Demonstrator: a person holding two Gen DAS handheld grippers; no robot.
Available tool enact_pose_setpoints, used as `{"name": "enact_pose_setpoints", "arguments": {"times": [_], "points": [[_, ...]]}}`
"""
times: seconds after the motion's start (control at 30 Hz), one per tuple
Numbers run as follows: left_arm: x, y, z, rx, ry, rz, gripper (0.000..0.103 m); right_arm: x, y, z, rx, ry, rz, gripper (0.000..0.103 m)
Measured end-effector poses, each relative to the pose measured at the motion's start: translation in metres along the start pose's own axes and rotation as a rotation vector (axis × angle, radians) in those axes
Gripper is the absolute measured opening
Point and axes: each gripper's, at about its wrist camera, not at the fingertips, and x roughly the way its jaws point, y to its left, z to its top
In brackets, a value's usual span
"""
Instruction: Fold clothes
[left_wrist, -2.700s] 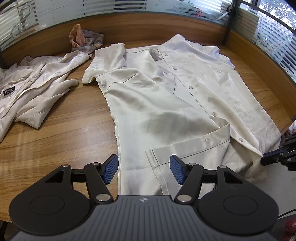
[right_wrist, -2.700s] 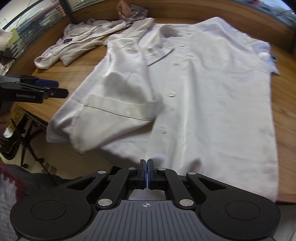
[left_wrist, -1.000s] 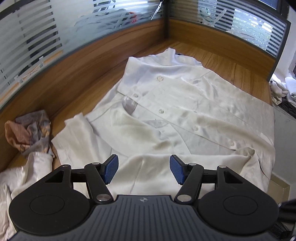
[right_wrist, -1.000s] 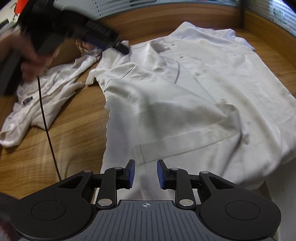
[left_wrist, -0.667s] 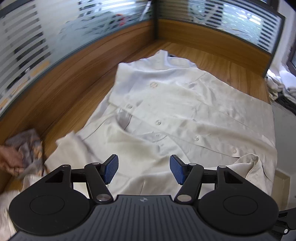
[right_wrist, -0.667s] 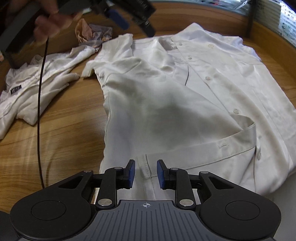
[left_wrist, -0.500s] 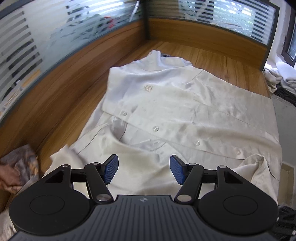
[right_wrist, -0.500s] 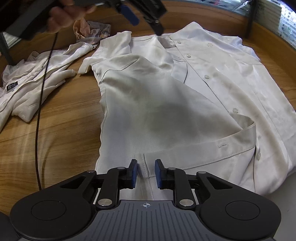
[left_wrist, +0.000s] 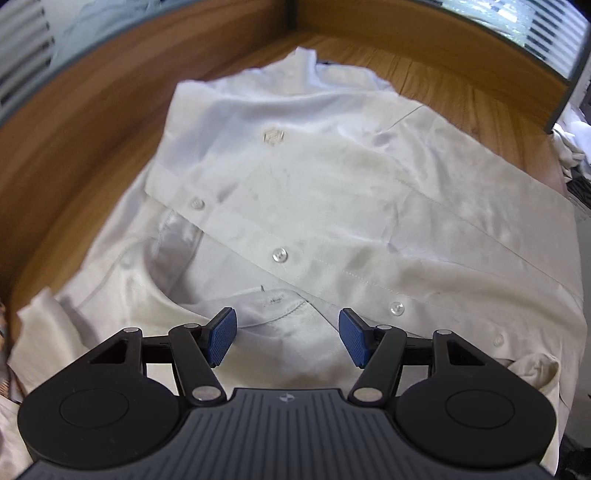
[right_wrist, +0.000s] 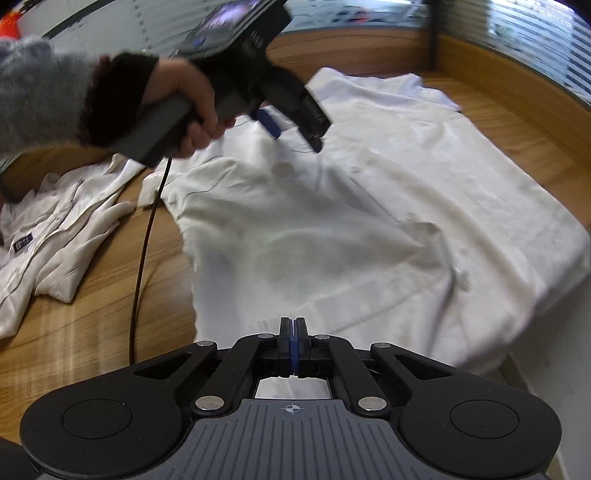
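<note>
White shirt (left_wrist: 332, 206), second shirt (right_wrist: 55, 236) only in right view, right gripper (right_wrist: 293, 350) fingers closed

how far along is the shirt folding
Early. Done: the shirt lies spread on the table, one side partly folded over. In hand: the right tool is shut on its hem; the left tool hovers open over the collar. Left: the remaining folds, and a second shirt.
</note>
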Motion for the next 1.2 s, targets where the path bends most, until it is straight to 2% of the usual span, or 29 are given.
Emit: {"name": "enact_pose_setpoints", "arguments": {"times": [0.17,0.23,0.37,0.53,0.57,0.63,0.7,0.73,0.97,1.1,1.17,1.2], "points": [[0.008,-0.002,-0.005,-0.015,-0.005,0.011,0.060,-0.002,-0.011,-0.006,0.028,0.026,0.000,0.002],[0.007,-0.003,-0.007,-0.024,-0.018,0.009,0.053,-0.002,-0.013,-0.007,0.033,0.034,0.002,0.003],[0.005,-0.004,-0.011,-0.048,-0.041,0.001,0.037,0.006,-0.009,-0.003,0.014,0.044,0.015,0.004],[0.000,-0.002,-0.015,-0.074,-0.072,0.040,0.005,0.016,-0.003,-0.002,-0.023,0.062,0.040,0.004],[-0.002,0.000,-0.016,-0.082,-0.086,0.049,0.005,0.018,-0.002,-0.002,-0.031,0.066,0.045,0.005],[-0.011,0.006,-0.017,-0.104,-0.120,0.058,0.004,0.022,0.000,-0.001,-0.046,0.073,0.055,0.015],[-0.020,0.013,-0.017,-0.124,-0.149,0.065,0.004,0.029,0.004,-0.001,-0.065,0.076,0.052,0.039],[-0.025,0.016,-0.017,-0.132,-0.162,0.069,0.004,0.033,0.007,-0.001,-0.076,0.080,0.054,0.042],[-0.059,0.041,-0.011,-0.206,-0.242,0.120,0.004,0.053,0.028,-0.003,-0.188,0.081,0.050,0.039],[-0.077,0.057,-0.005,-0.257,-0.287,0.157,0.004,0.052,0.029,-0.004,-0.199,0.073,0.033,0.020],[-0.083,0.065,-0.001,-0.273,-0.307,0.176,0.004,0.049,0.025,-0.004,-0.168,0.069,0.032,0.015],[-0.085,0.067,0.001,-0.277,-0.312,0.179,0.004,0.047,0.024,-0.004,-0.157,0.065,0.027,0.003]]}}
